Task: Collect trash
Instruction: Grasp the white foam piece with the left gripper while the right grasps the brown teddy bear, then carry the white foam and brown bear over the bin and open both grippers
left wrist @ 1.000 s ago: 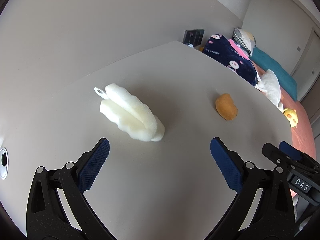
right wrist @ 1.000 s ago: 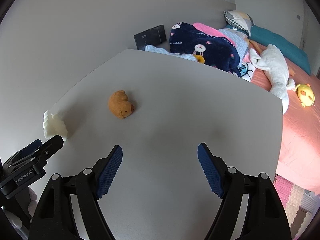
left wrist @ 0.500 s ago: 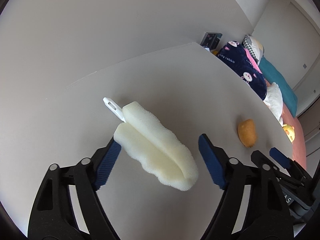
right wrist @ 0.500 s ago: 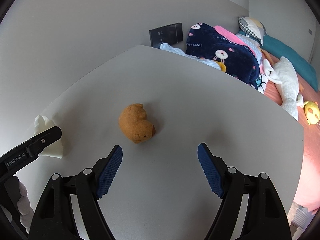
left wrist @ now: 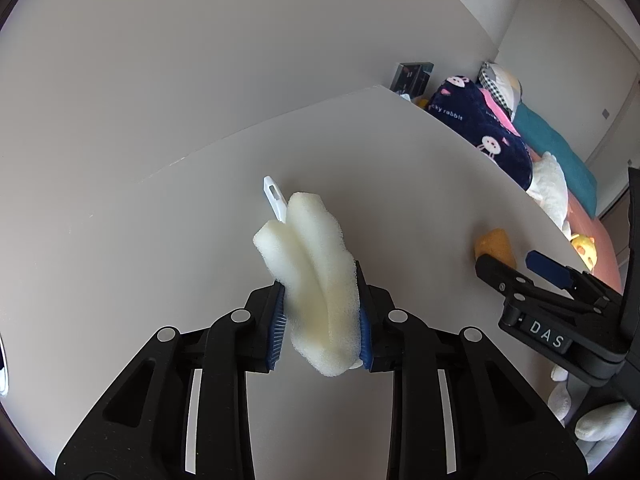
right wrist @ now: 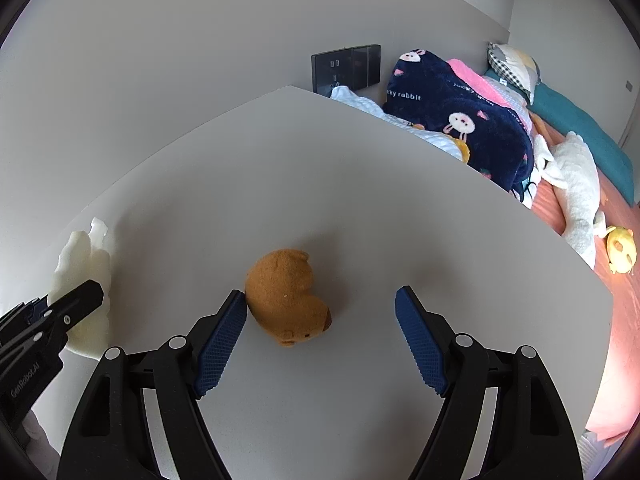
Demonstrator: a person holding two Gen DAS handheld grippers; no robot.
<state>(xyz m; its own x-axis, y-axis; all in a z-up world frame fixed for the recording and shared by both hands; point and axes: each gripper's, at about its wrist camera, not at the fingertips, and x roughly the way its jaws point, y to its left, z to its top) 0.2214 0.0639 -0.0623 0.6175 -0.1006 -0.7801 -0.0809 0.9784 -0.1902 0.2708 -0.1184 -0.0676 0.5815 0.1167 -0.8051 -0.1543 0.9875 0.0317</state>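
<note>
My left gripper [left wrist: 322,320] is shut on a white foam sponge head [left wrist: 316,272] with a white plastic tab, which rests on the white table [left wrist: 192,240]. The sponge also shows at the left of the right wrist view [right wrist: 86,276]. My right gripper [right wrist: 320,332] is open, its jaws on either side of a small brown plush toy [right wrist: 286,296] that lies on the table; the left pad [right wrist: 222,334] touches or nearly touches the toy. The toy appears at the right of the left wrist view [left wrist: 494,246], beside the right gripper.
A bed with a navy rabbit blanket [right wrist: 460,120], a white plush [right wrist: 576,184] and a yellow toy [right wrist: 620,248] lies beyond the table's right edge. A dark wall socket panel [right wrist: 346,66] is on the grey wall behind the table's far corner.
My left gripper advanced onto the sponge and closed on it. My right gripper moved forward until the brown plush sits between its open jaws.
</note>
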